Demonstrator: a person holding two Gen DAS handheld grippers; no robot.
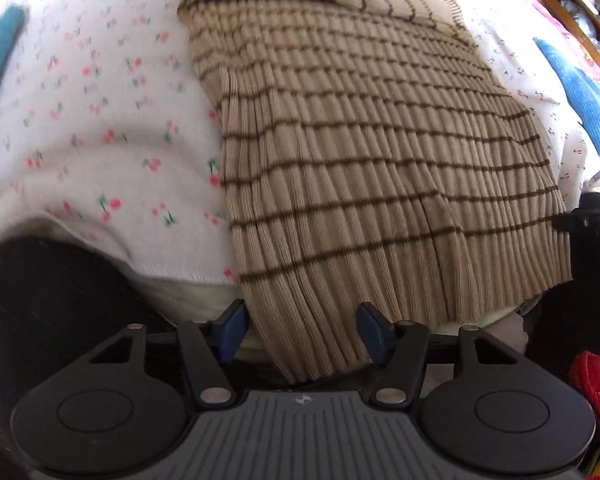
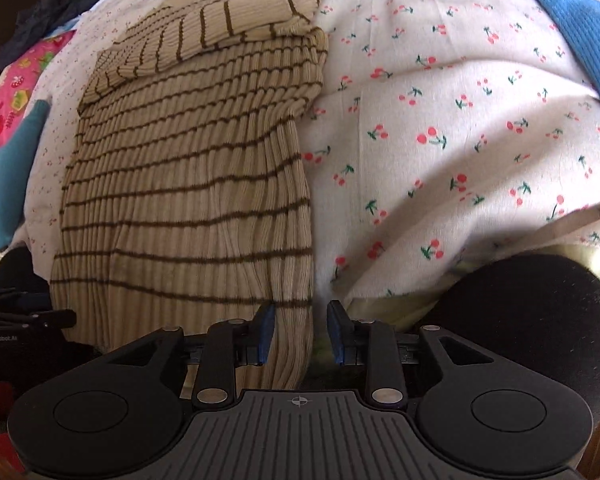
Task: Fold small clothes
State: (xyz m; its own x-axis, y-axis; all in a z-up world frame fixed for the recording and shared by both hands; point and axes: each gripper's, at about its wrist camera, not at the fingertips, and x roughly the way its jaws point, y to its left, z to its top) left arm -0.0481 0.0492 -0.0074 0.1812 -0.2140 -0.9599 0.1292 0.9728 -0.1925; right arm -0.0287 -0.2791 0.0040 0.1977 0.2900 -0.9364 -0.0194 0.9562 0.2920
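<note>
- Your left gripper [image 1: 302,334] points steeply down at the near hem of the sweater [image 1: 364,152]. Its blue pads [image 1: 232,334] stand apart, one at each side of the hem's near left corner. The ribbed cloth hangs between them; the left pad sits at the cloth's edge, but you cannot tell whether either pad presses on it.
- Your right gripper [image 2: 300,332] points down at the hem's near right corner. Its fingers stand a little apart. The left pad [image 2: 265,334] lies against the ribbed cloth; the right pad [image 2: 337,332] stands clear of it, with a gap between pad and cloth edge.
- The sweater is beige with thin dark stripes. It lies flat on the sheet [image 2: 460,128], which is white with a cherry print. The hem hangs over the near edge of the bed.
- A sleeve [image 2: 236,28] lies folded across the far end of the sweater body, its stripes at an angle to those of the body.
- A blue garment [image 2: 580,24] lies on the sheet to the right of the sweater, well apart from it. A teal garment [image 2: 8,184] lies to the left.
- A pink printed cloth [image 2: 16,96] and a dark garment [image 2: 60,4] lie at the far left of the bed.
- A red item [image 1: 598,392] shows below the bed edge in the left wrist view; the view is too blurred there to tell what it is.
</note>
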